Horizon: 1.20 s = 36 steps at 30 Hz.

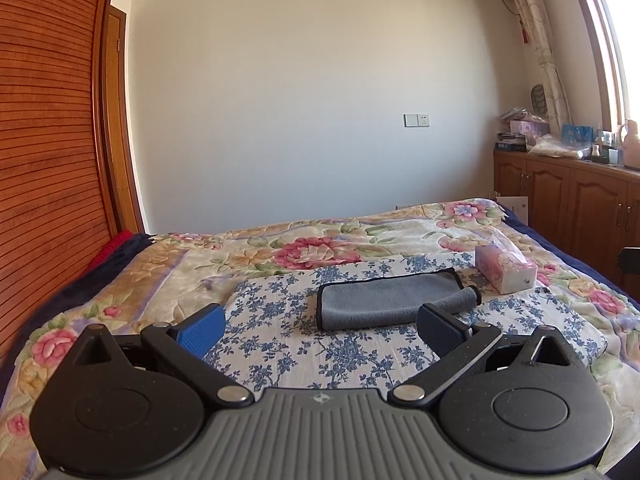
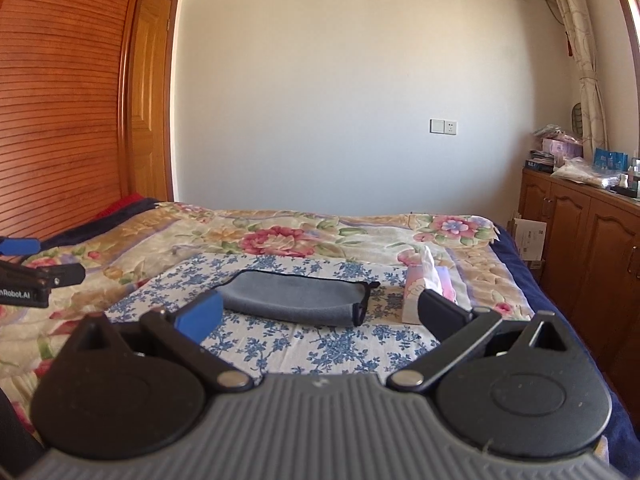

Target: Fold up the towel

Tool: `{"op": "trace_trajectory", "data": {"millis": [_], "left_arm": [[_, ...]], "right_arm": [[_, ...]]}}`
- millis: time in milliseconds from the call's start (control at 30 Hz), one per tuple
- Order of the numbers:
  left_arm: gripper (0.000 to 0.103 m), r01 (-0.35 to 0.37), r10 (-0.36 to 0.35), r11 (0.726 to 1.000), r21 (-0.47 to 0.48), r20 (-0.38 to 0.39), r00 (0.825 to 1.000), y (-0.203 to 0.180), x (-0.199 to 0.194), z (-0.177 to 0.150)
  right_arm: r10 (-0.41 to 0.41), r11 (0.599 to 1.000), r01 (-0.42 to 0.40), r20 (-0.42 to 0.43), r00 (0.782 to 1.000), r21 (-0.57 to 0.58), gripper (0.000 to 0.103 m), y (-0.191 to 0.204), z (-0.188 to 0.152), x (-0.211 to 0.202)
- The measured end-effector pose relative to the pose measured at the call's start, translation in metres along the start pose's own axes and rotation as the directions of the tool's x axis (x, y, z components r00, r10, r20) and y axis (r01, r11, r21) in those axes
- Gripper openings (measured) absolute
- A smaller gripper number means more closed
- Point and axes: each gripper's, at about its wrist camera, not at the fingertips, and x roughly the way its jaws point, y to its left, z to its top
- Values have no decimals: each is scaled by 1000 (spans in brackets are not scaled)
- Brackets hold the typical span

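A grey towel [image 1: 384, 300] with black trim lies folded into a long strip on a blue-flowered white cloth [image 1: 304, 356] on the bed. It also shows in the right wrist view [image 2: 296, 298]. My left gripper [image 1: 320, 328] is open and empty, held above the cloth just short of the towel. My right gripper [image 2: 320, 316] is open and empty, also just short of the towel. The left gripper's tip shows at the left edge of the right wrist view [image 2: 24, 268].
A pink tissue box [image 1: 506, 270] stands right of the towel, seen too in the right wrist view [image 2: 424, 292]. The bed has a floral blanket [image 1: 280, 248]. A wooden wardrobe [image 1: 48, 120] is at left, wooden cabinets [image 1: 568, 192] with clutter at right.
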Motion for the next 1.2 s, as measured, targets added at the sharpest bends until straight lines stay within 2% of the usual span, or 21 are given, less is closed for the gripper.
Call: {"op": "trace_trajectory", "data": {"millis": [367, 633, 1200], "left_arm": [[103, -31, 31, 999, -10, 8, 999, 6, -4, -17], [103, -27, 28, 999, -25, 28, 999, 9, -5, -26], [103, -38, 42, 999, -37, 102, 994, 5, -8, -28]], "right_arm": [[-23, 1000, 22, 42, 999, 22, 103, -1, -12, -5], [-38, 999, 36, 49, 998, 29, 103, -3, -20, -5], [-64, 998, 61, 96, 993, 35, 103, 1, -25, -14]]}}
